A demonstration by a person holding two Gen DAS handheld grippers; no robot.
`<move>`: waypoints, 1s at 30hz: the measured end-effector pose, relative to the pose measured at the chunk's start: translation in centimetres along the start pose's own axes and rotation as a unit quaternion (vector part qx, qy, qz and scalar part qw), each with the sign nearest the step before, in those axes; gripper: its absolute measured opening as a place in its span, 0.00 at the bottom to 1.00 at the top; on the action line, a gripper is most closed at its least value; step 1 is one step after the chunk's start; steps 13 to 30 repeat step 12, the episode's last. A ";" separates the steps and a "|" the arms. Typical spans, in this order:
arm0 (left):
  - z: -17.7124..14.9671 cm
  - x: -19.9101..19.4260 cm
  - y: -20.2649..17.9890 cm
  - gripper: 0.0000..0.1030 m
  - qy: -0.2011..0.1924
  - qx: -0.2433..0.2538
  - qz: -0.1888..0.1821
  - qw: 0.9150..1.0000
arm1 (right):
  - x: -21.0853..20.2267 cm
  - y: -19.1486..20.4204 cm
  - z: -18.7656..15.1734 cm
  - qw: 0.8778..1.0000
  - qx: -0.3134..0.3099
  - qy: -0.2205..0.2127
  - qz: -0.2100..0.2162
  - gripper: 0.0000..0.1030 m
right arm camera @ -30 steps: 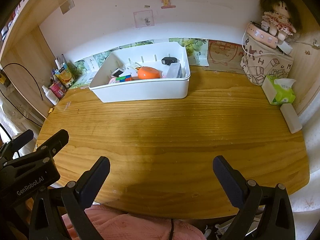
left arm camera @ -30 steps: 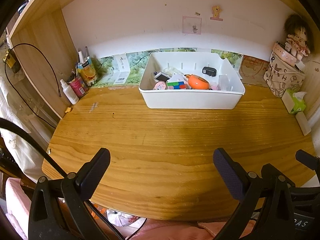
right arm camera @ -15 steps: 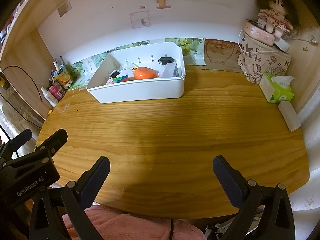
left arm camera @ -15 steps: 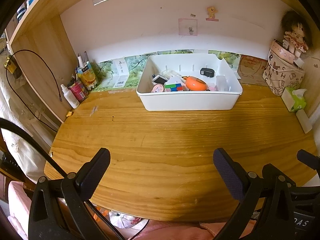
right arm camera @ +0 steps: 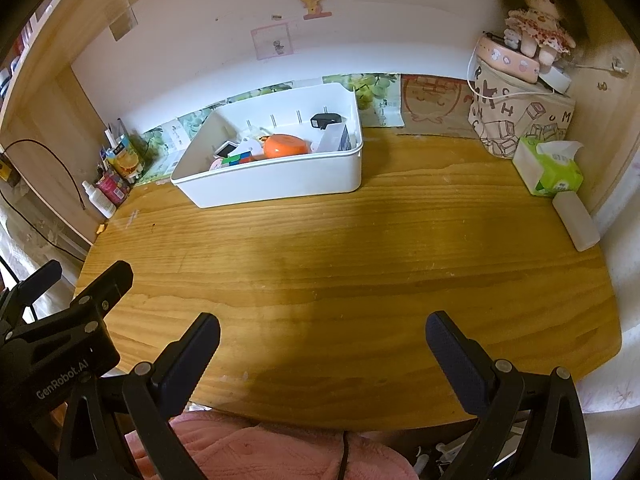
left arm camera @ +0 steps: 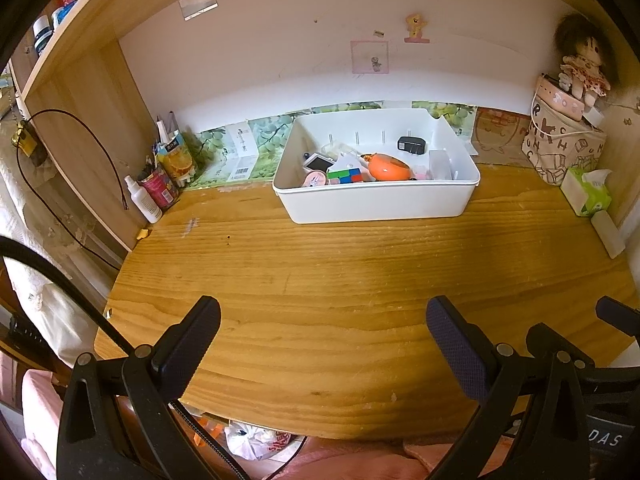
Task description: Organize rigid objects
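A white bin (left arm camera: pixel 376 204) (right arm camera: pixel 280 180) stands at the back of the wooden desk (left arm camera: pixel 340 280). In it lie an orange rounded object (left arm camera: pixel 388 167) (right arm camera: pixel 286 145), a colour cube (left arm camera: pixel 346 176), a black adapter (left arm camera: pixel 411 145) (right arm camera: pixel 326 120), a small white device (left arm camera: pixel 318 163) and a pink round item (left arm camera: pixel 315 179). My left gripper (left arm camera: pixel 323 320) is open and empty above the desk's front edge. My right gripper (right arm camera: pixel 322 334) is open and empty there too. The left gripper's body shows at the left of the right wrist view (right arm camera: pixel 60 344).
Bottles and cartons (left arm camera: pixel 160 176) crowd the back left corner. A patterned bag (left arm camera: pixel 564 144) with a doll (left arm camera: pixel 584 64) stands at the back right, with a green tissue pack (left arm camera: pixel 588 192) (right arm camera: pixel 550 168) and a white case (right arm camera: pixel 576 220) in front. A black cable (left arm camera: pixel 80 184) hangs left.
Both grippers have drawn back and risen a little, so the bin looks farther away. Both stay open and empty. Nothing on the desk has moved.
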State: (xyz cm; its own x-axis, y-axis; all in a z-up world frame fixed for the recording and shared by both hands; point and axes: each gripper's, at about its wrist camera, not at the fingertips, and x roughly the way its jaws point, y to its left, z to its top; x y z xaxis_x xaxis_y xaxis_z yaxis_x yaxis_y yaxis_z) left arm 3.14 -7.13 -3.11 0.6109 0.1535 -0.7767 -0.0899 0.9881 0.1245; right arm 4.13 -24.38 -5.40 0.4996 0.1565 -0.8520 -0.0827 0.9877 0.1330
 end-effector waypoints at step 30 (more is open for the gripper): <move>-0.8 -0.7 0.5 1.00 -0.002 -0.007 0.003 1.000 | -0.5 0.4 -0.6 1.000 -0.006 -0.001 0.001 1.00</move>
